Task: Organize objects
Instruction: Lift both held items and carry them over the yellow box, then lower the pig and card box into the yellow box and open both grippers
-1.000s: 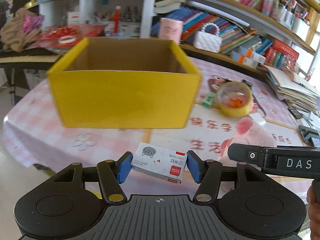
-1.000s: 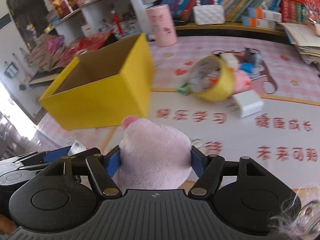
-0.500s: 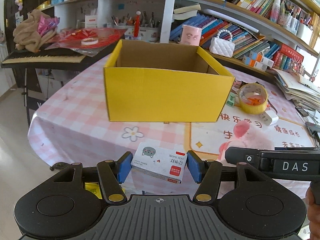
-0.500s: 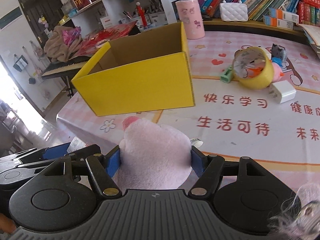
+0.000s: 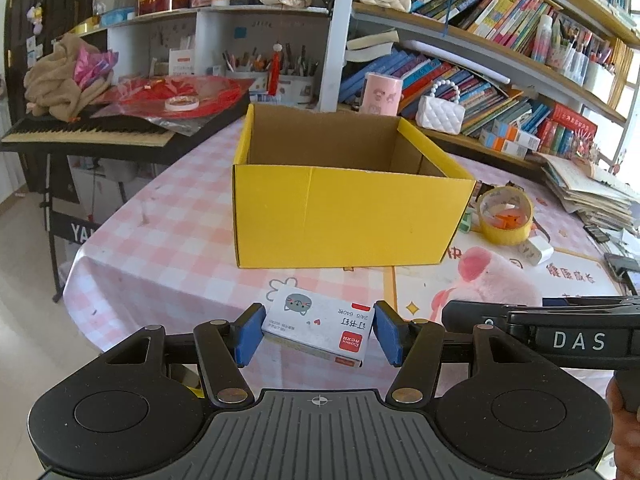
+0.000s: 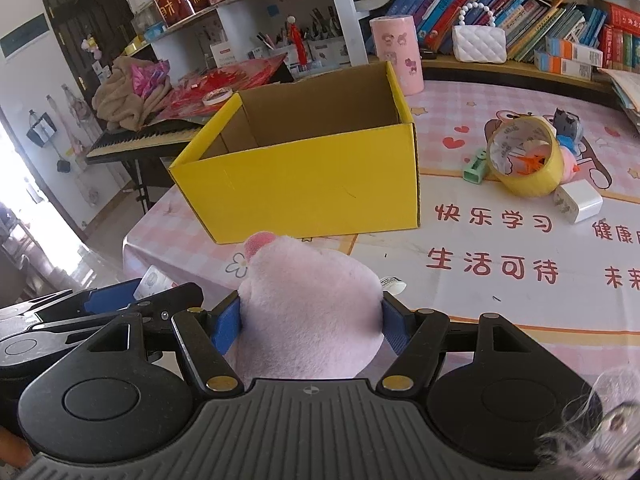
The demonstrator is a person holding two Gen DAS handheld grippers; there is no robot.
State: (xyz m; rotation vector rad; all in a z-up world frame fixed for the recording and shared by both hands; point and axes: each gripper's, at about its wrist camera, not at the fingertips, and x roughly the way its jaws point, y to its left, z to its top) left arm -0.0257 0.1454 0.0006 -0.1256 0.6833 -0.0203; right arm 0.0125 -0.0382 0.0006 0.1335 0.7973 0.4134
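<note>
Item 1. Left gripper (image 5: 318, 330): blue pads closed on a small white cardboard box of staples with a grey cat face and a red label (image 5: 318, 326). The box is held by its short ends, tilted, off the table and short of the container.

Item 2. Right gripper (image 6: 310, 322): blue pads pressed into a pale pink plush toy with a darker pink snout (image 6: 308, 304). The plush bulges between the pads and hides whatever lies under it.

Item 3. Open yellow cardboard box with a plain brown inside (image 5: 348, 216): stands on the pink checked tablecloth (image 5: 168, 232), ahead of both grippers. What shows of its inside is bare.

Item 4. Loose on the cloth to the right of the container: roll of yellow tape (image 6: 524, 160), white charger block (image 6: 578, 202), small green sharpener (image 6: 474, 168).

Handling note, step in hand (judged): carrying both items to the container. Each load should clear the near wall before it is lowered, and be released only once well inside the rim. The two grippers ride close side by side, so going in one at a time would avoid a knock. The staple box is stiff and will drop straight; the plush is soft and may cling to a pad.
</note>
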